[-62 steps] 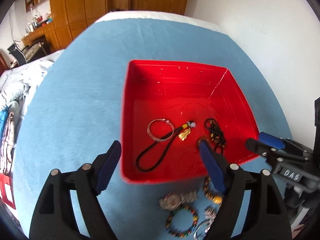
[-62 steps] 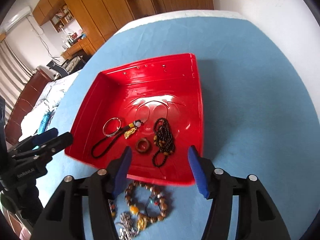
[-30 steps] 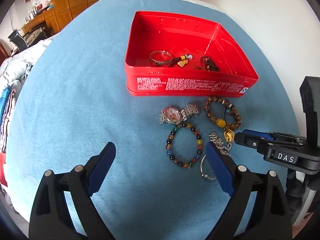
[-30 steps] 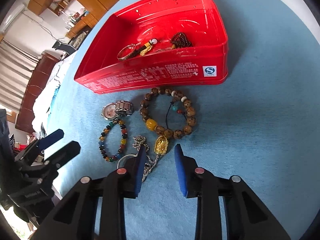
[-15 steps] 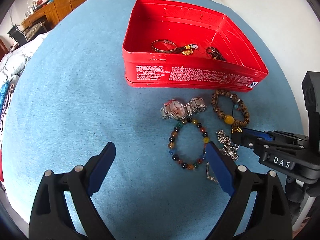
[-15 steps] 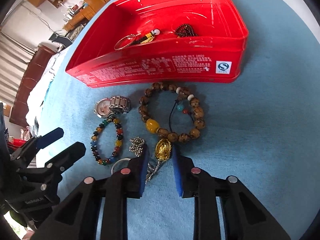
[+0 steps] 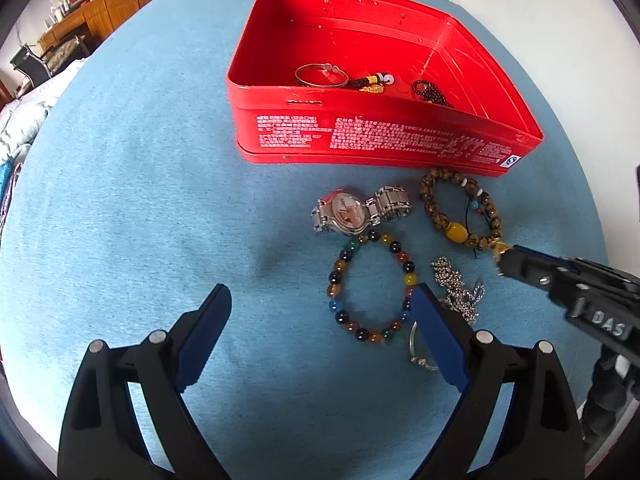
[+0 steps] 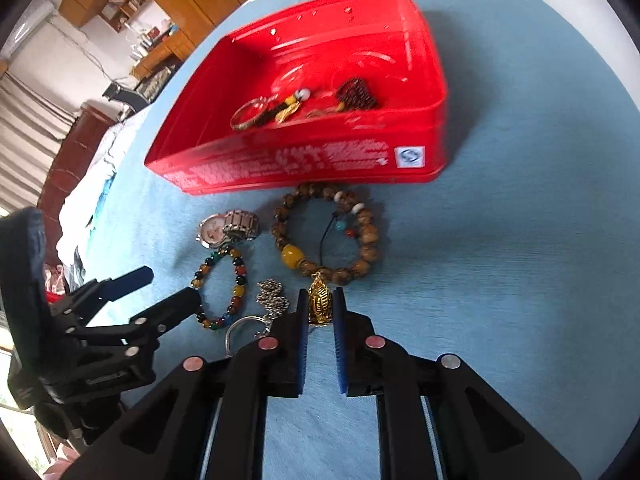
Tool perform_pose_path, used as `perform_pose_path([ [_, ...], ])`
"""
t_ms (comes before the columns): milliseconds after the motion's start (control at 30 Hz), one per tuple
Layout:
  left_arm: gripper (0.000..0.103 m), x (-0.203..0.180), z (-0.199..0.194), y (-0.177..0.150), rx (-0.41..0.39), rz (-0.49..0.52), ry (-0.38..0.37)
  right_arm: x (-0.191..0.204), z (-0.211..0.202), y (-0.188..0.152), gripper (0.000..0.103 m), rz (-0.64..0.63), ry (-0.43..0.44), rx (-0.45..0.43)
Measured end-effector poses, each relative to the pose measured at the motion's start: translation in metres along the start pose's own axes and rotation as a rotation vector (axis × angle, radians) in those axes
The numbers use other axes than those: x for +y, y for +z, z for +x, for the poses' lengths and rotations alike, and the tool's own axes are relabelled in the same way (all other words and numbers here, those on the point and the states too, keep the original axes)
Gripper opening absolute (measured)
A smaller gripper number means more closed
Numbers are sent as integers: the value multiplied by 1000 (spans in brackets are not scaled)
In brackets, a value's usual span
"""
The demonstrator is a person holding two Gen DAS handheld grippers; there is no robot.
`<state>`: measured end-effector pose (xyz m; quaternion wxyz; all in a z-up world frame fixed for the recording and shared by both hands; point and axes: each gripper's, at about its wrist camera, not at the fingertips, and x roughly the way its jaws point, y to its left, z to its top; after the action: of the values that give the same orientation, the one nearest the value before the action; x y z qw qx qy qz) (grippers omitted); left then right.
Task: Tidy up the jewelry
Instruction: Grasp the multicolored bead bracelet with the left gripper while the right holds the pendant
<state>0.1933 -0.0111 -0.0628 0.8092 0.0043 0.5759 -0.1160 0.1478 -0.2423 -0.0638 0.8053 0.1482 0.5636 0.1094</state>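
Your right wrist view is showing what the left one is hiding: the gold pendant (image 8: 319, 300) is sitting between the blue pads of your right tongs (image 8: 319, 304), which have just been closing and are now pinching it, with its silver chain (image 8: 272, 294) trailing to the left. In the left wrist view only a gold sliver is peeking out at the tip of those right tongs (image 7: 505, 258). That view is giving you instead the full wristwatch (image 7: 352, 212) and the multicoloured bead bracelet (image 7: 372, 286), whose far edge is lying against the right pad of your left tongs (image 7: 322, 304); these are standing wide apart over the blue worktop (image 7: 140, 200), gripping nothing. The brown bead bracelet (image 8: 326, 236) is lying just beyond the pendant, touching it, and the red tin (image 8: 304, 164) is sitting behind it, already holding a silver bangle (image 8: 250, 114) and dark beads (image 8: 356, 94).
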Motion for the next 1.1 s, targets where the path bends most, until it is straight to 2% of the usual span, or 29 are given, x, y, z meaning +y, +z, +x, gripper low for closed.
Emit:
perform_pose_path([
  [400,90,-18,21,10,54,-6,1,-12,1,-6,11,16,32,9],
  [700,84,-34,36,19,69,31,50,-17,3,-6,11,27,47,13],
  [867,81,-42,29,24,56,15,-3,-20,7,-6,11,32,50,18],
  [967,69,-50,21,23,43,28,-25,-22,5,-5,11,35,47,15],
  [1033,59,-57,23,24,67,38,-71,-23,5,-5,11,35,46,13],
  [1100,55,-63,27,23,86,51,-92,-23,4,-7,11,35,45,13],
])
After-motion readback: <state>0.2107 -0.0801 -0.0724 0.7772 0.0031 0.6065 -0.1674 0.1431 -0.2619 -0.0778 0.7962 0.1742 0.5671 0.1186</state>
